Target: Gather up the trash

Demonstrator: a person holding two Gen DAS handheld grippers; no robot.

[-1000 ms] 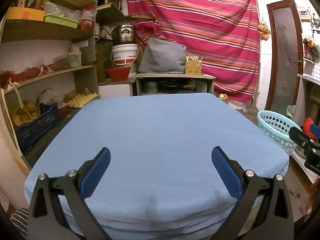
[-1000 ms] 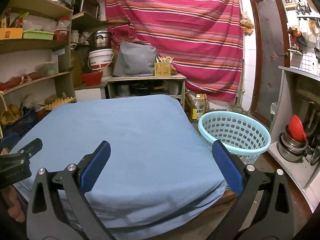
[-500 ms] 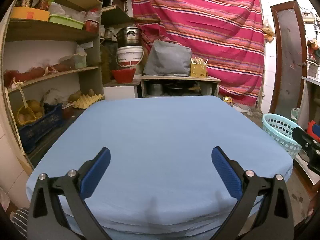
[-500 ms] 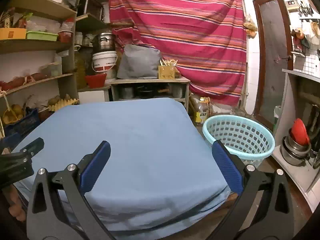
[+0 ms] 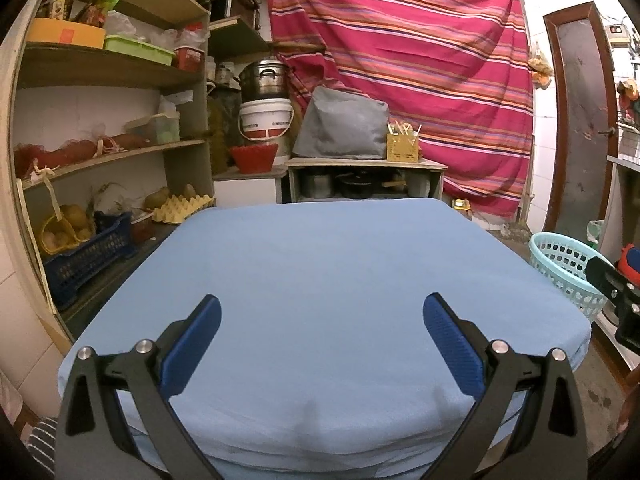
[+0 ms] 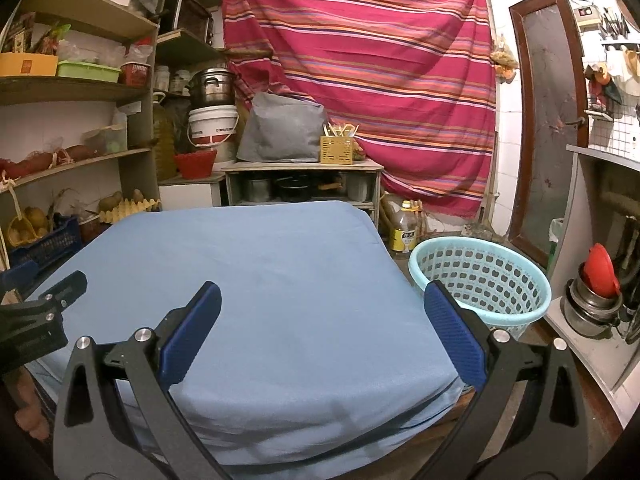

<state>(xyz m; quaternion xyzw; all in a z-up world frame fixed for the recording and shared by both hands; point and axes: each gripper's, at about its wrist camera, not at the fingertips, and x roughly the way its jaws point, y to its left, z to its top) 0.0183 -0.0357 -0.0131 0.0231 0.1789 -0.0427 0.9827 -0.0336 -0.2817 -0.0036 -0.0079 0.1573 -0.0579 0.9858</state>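
Left wrist: left gripper (image 5: 320, 334) fingers wide apart, empty, over near edge of blue-covered counter (image 5: 340, 264). View has tilted up slightly since a second ago. No trash visible.

Right wrist: right gripper (image 6: 320, 330) fully spread, empty. Basket (image 6: 480, 280) on floor just right of counter. Likely done or not started.

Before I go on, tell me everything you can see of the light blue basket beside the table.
The basket is round, pale turquoise plastic, its wall pierced with rows of holes under a solid rolled rim. It stands upright on the floor, off the right edge of the blue-covered table, and looks empty. An oil bottle stands behind it. Neither pair of tongs touches it.
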